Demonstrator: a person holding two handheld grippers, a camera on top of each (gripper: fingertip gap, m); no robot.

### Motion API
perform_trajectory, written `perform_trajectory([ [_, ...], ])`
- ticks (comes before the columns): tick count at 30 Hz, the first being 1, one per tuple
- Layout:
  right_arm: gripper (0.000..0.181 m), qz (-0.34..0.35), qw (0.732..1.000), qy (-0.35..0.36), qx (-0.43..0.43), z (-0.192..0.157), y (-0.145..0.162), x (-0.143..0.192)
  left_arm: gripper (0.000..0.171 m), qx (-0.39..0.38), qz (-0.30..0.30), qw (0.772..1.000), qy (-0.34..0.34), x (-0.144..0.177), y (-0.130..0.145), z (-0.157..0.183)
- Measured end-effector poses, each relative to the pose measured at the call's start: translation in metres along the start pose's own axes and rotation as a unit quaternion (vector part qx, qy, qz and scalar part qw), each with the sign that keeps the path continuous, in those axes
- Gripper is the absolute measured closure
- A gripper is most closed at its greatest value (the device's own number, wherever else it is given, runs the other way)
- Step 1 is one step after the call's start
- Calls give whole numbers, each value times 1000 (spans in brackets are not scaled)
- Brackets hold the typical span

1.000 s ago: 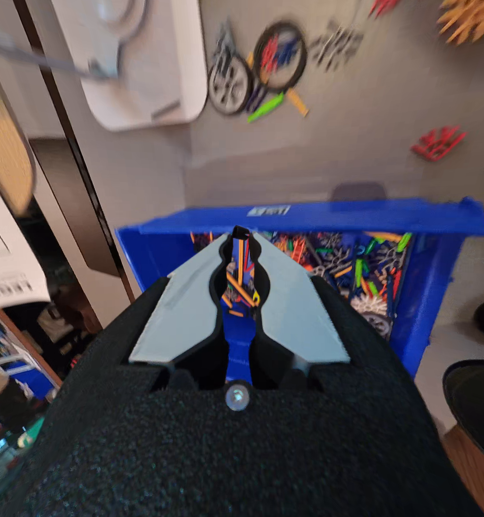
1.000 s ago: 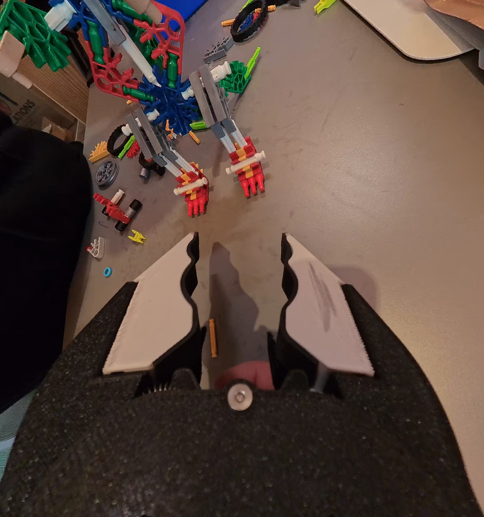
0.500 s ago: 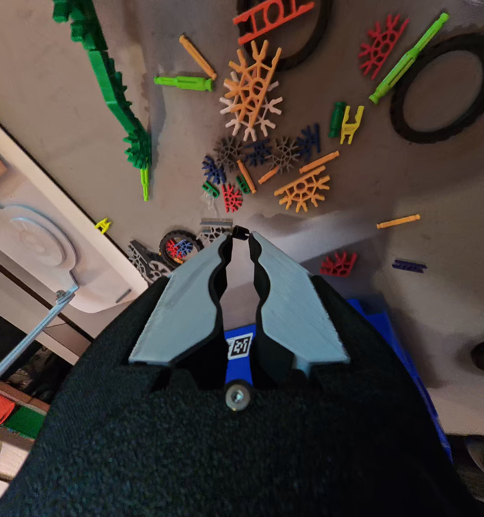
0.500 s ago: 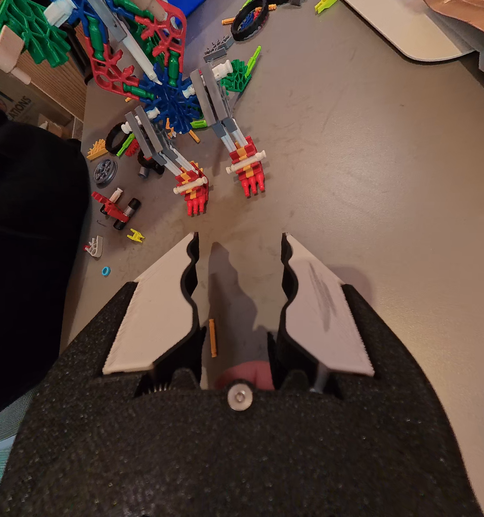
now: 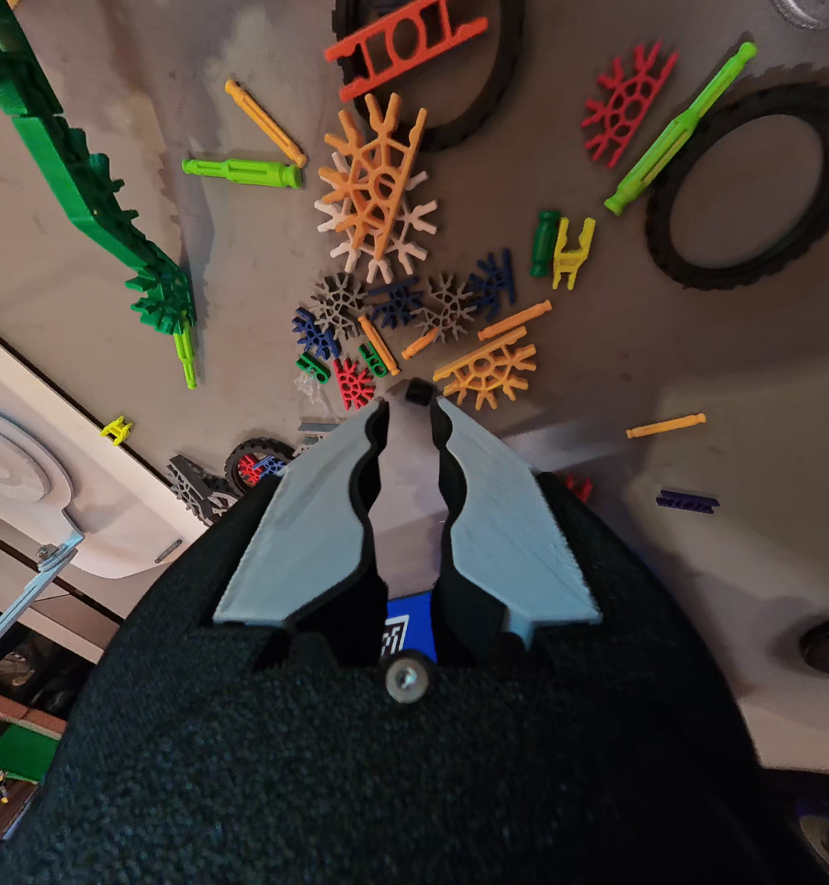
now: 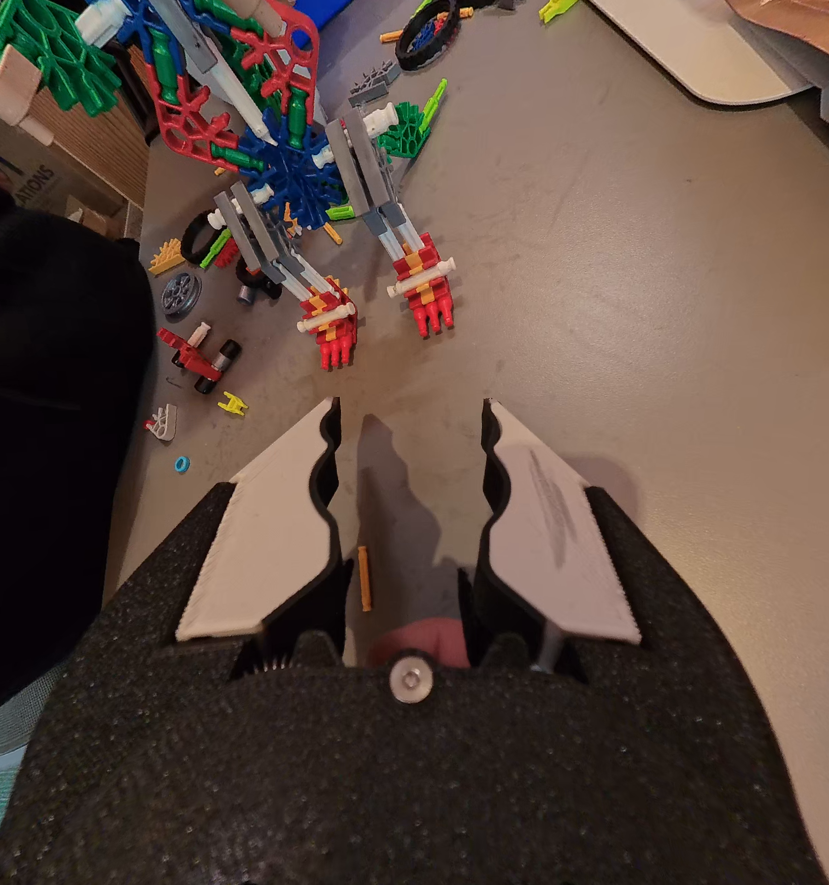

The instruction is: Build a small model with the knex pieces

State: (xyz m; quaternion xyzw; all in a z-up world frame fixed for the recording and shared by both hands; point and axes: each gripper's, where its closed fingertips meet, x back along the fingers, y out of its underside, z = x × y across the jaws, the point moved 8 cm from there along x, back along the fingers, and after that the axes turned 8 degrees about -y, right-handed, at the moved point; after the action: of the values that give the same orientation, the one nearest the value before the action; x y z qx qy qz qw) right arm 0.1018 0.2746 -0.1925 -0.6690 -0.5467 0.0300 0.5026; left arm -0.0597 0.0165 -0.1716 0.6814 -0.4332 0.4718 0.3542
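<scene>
Black small piece (image 5: 419,391) sits at the left gripper (image 5: 408,407) tips, jaws slightly spread, so grip status: cannot tell. Orange connector (image 5: 486,371) just beside it on grey tabletop (image 5: 690,359). Right gripper (image 6: 411,407) jaws spread wide, empty, near toy model (image 6: 297,167).

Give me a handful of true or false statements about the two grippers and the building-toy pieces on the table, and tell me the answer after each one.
1. The right gripper is open, with nothing between its fingers. True.
2. The small black piece sits at the tips of the left gripper. True.
3. The big toy model lies flat in pieces. False: it stands assembled on two legs with red feet.
4. The orange rod is gripped by the right gripper. False: it lies on the table between the open fingers.
5. A green toothed strip lies left of the left gripper. True.
</scene>
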Motion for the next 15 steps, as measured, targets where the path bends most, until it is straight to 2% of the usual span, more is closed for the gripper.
perform_trajectory([
  [8,123,0,1000,-1,0,0,0,0,153,24,17,999,-24,7,2,-4],
  [15,123,0,1000,-1,0,0,0,0,164,60,19,995,-72,26,19,-11],
])
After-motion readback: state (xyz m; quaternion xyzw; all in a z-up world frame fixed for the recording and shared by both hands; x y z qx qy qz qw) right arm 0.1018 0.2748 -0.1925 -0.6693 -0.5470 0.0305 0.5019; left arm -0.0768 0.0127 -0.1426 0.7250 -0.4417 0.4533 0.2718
